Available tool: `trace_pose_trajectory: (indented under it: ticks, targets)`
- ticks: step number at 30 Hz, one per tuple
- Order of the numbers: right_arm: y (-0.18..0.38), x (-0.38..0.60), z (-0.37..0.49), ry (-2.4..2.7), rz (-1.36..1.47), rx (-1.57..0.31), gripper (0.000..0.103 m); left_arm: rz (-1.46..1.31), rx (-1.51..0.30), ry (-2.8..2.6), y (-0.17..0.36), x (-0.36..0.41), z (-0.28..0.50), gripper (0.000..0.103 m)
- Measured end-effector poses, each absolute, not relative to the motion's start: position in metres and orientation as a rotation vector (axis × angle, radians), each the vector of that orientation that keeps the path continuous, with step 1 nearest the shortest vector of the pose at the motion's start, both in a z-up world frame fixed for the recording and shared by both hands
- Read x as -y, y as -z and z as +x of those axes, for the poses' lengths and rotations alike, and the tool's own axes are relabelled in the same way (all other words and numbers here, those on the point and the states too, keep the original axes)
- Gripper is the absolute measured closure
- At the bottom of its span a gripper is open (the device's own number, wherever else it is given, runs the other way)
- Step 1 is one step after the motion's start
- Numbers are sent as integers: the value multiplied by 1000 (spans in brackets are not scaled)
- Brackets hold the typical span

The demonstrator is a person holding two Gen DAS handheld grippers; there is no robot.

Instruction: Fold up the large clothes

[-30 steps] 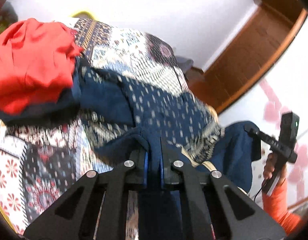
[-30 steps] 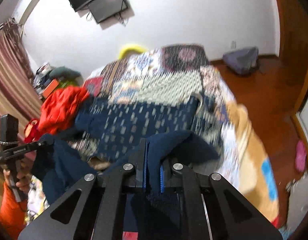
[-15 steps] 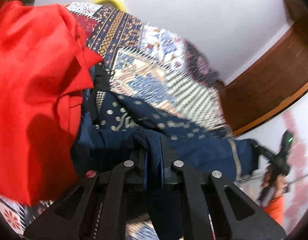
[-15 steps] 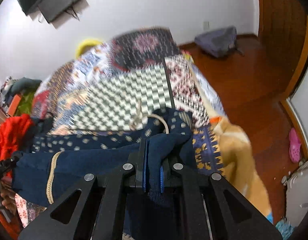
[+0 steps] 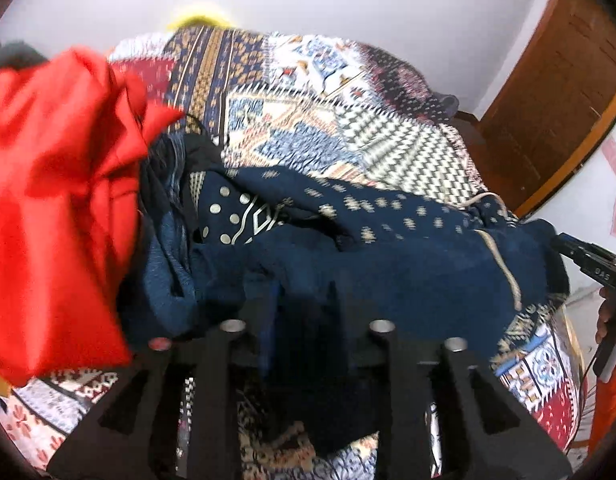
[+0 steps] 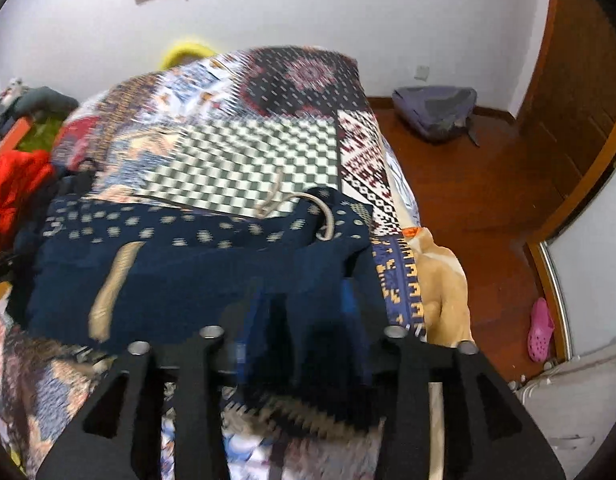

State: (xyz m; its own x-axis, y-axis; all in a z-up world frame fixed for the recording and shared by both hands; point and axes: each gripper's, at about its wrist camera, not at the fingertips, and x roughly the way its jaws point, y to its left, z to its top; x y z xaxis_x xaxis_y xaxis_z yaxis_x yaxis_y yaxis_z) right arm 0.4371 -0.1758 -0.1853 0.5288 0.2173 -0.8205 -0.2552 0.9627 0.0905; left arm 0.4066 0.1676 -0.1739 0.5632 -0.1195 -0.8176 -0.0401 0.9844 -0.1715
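Left-wrist view, nearest first: the left gripper (image 5: 303,300) has just been spreading its jaws, and a dark fold of the navy blue garment with pale printed dots and a tan stripe (image 5: 408,276) lies between them; motion blur hides whether the pads still touch it, though they look released. Right-wrist view shows the right gripper (image 6: 308,312) likewise parting, navy cloth loose between its blue pads (image 6: 350,300).

The step in hand looks like letting go of a finished fold. Done well, both grippers should back straight out without dragging the edge.

Beyond them, the garment lies on the patchwork quilted bedspread (image 6: 259,152), its long axis running across the bed from one gripper to the other, drawstring end (image 6: 324,216) toward the right. A crumpled red cloth (image 5: 55,208) sits beside its left end.
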Motion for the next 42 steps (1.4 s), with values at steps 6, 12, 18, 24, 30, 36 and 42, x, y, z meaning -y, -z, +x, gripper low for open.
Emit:
trace_pose_trajectory:
  ticks: [6,12,18,24,30,36,42]
  targets:
    - [169,160,404,-419,-29,-965,59,-106,-894,147,140,-132,373,63]
    - [190,133,385,-531,-46,-1017,59,-48,-927,323,152,-79,345,63]
    - [217,115,390,-582,-29,-1088,59,34,-998,321,194,-51,348,72]
    - [247,95,416,-601,-78,-1216,59,28,-1021,255,204,-68,387,85]
    - [217,102,474,-438,-119,-1096,60,88,-959,152,167,-102,457,85]
    - [173,130,501,-330,114,-955,59,16,-857,9,131,-133,491,84]
    - [189,125,477,-395,82,-1013,59,11,-857,51,135,-128,464,72]
